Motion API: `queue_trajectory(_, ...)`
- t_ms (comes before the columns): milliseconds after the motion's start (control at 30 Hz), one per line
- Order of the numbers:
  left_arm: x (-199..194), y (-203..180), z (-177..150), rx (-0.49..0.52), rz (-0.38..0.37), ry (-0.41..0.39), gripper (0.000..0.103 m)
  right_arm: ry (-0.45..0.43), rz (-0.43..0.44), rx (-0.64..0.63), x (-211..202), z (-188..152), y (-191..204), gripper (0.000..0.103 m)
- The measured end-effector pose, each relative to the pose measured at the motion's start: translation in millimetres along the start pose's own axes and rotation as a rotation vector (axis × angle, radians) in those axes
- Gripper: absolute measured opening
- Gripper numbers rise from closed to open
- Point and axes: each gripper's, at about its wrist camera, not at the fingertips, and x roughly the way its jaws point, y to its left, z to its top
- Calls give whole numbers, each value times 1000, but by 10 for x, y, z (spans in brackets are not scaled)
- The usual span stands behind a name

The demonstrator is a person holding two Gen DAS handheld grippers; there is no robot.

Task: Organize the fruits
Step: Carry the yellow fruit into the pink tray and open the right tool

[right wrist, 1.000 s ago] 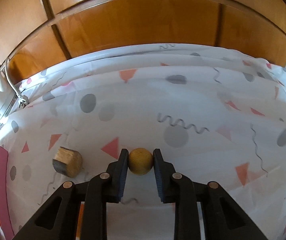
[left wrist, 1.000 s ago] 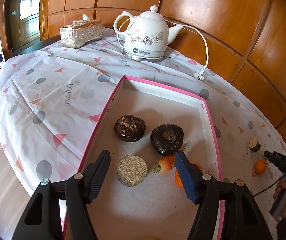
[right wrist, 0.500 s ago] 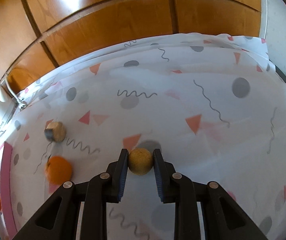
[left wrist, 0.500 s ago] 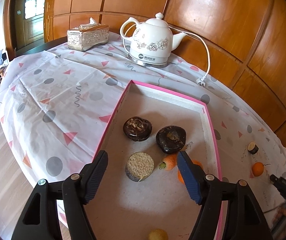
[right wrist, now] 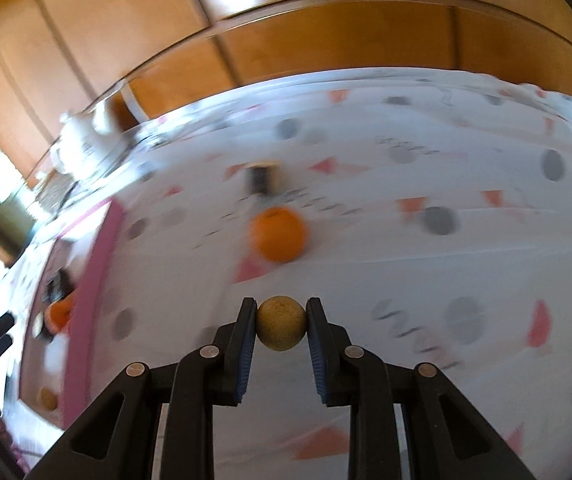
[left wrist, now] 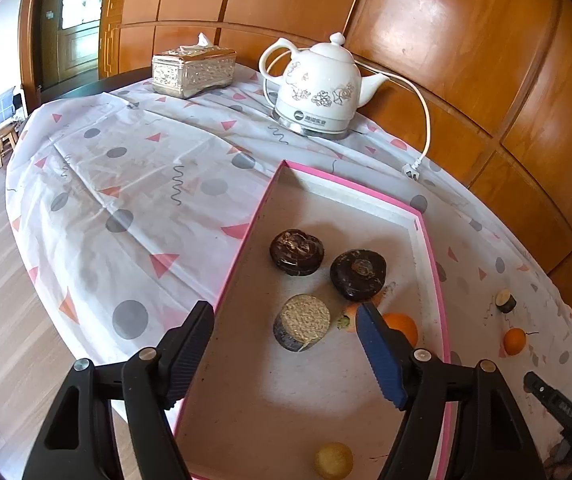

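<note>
Partly done: tray (left wrist: pixel 430 240) holds several items; right gripper (right wrist: pixel 281 322) clamps a tan ball (right wrist: pixel 281 322); left gripper (left wrist: pixel 286 344) jaws wide, empty; orange (right wrist: pixel 278 233) remains on desk (right wrist: pixel 406 280).

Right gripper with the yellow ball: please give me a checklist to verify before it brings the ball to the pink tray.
1. Grip: right gripper has both pads on the yellow ball: ok.
2. Landing room: pink tray has bare floor near its front: ok.
3. Left gripper hangs over the tray, open, jaws just opening wider, nothing between them; it may block the drop: not ok.
4. Orange lies on the cloth between ball and tray: not ok.
5. Ball's height above the cloth: cannot tell, view blurred.
</note>
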Motion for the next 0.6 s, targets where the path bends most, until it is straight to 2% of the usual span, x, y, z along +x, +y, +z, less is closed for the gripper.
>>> queue_trajectory(333,-96,313,105,-69,35,-41,74,50,218,-257,3,-105,1126,25)
queue_trajectory(500,-73,488,120,-107,64,-38,74,87,288,-392,60,-243,1643,25)
queue_trajectory(600,-65,534,106,-116,68,-36,74,109,302,-455,116,-341,1871,25)
